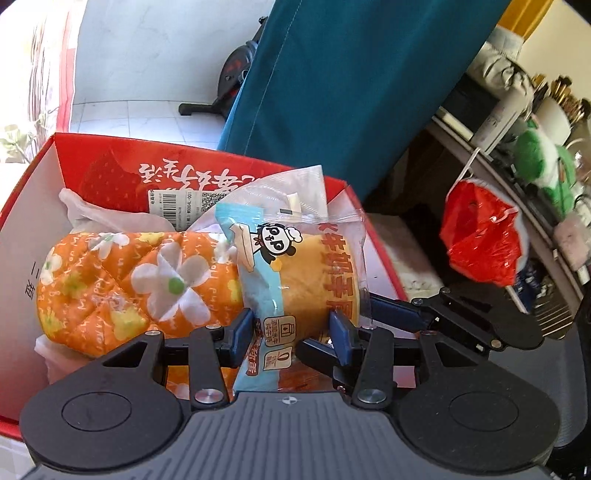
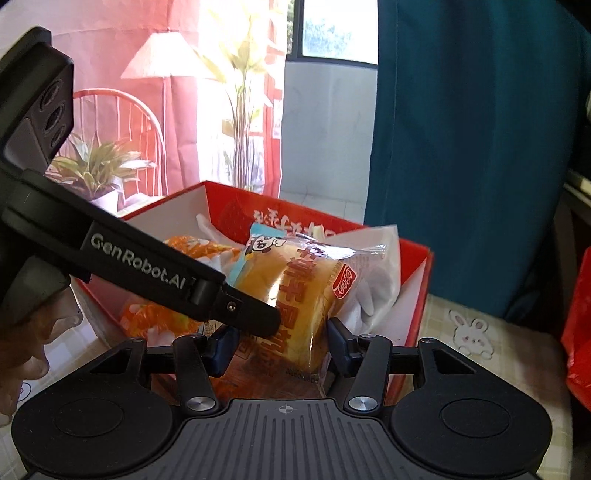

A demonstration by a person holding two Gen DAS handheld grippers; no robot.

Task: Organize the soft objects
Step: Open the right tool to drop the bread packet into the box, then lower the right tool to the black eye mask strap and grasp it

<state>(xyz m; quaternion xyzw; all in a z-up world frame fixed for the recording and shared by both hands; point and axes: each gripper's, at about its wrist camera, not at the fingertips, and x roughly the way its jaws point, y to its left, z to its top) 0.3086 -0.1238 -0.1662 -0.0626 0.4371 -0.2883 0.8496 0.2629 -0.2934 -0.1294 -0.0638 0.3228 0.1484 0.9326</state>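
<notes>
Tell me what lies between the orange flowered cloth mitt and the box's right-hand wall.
The clear-wrapped bread bun, shut in both the left gripper and right gripper. Left wrist view shows it beside the mitt, inside the red cardboard box.

White tiled floor (image 1: 122, 118), teal curtain (image 2: 461, 147), sunlit window (image 2: 332, 29), red printed backdrop (image 2: 129, 92), cluttered shelf (image 1: 517, 122) at right.

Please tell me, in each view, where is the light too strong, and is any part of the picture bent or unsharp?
Left wrist view: overexposed floor and wall upper left; fisheye bends the red box rim; the bread packet is sharp, the shelf at right slightly soft. Right wrist view: window backlight washes out the curtain; glare on the packet's film.
</notes>
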